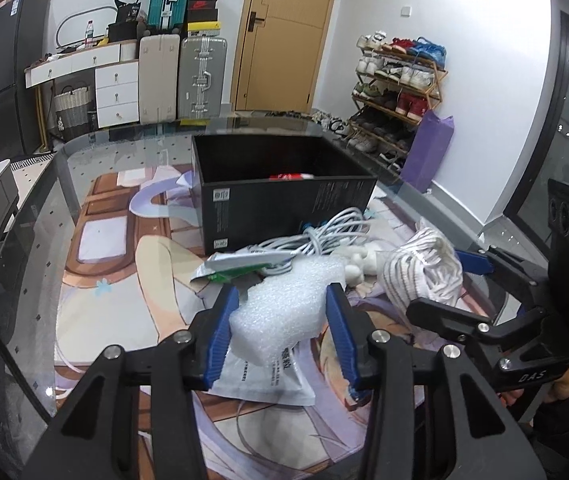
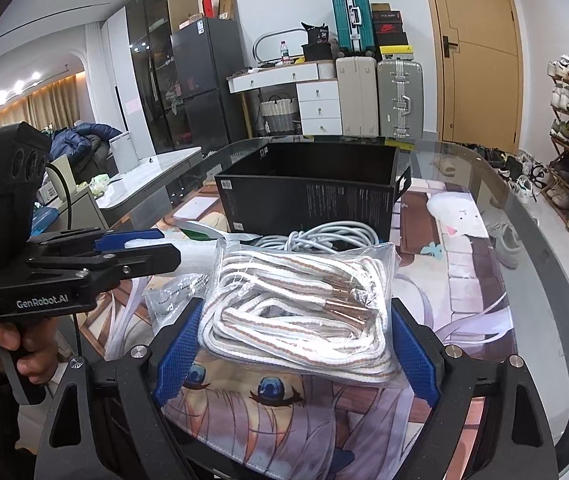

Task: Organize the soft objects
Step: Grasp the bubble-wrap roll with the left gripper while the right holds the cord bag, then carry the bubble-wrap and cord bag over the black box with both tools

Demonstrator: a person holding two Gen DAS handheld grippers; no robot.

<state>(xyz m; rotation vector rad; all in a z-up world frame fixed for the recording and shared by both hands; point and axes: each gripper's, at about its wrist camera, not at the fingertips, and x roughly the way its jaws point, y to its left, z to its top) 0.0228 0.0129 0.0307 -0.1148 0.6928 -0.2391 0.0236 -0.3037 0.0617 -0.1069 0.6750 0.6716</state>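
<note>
My left gripper (image 1: 282, 310) is shut on a white foam block (image 1: 284, 304) and holds it just above a white printed pouch (image 1: 266, 376). My right gripper (image 2: 296, 344) straddles a clear bag of white striped cords (image 2: 296, 304), with its blue pads against both of the bag's sides. That bag also shows in the left wrist view (image 1: 424, 272). An open black box (image 1: 284, 192) stands behind, with something red inside. The box also shows in the right wrist view (image 2: 312, 192).
A coil of grey cable (image 1: 324, 236) lies before the box, beside a green and silver packet (image 1: 240, 266) and a small white plush (image 1: 358, 264). A glass table (image 1: 24, 280) bears a printed mat. A shoe rack (image 1: 400, 92) and suitcases (image 1: 200, 76) stand beyond.
</note>
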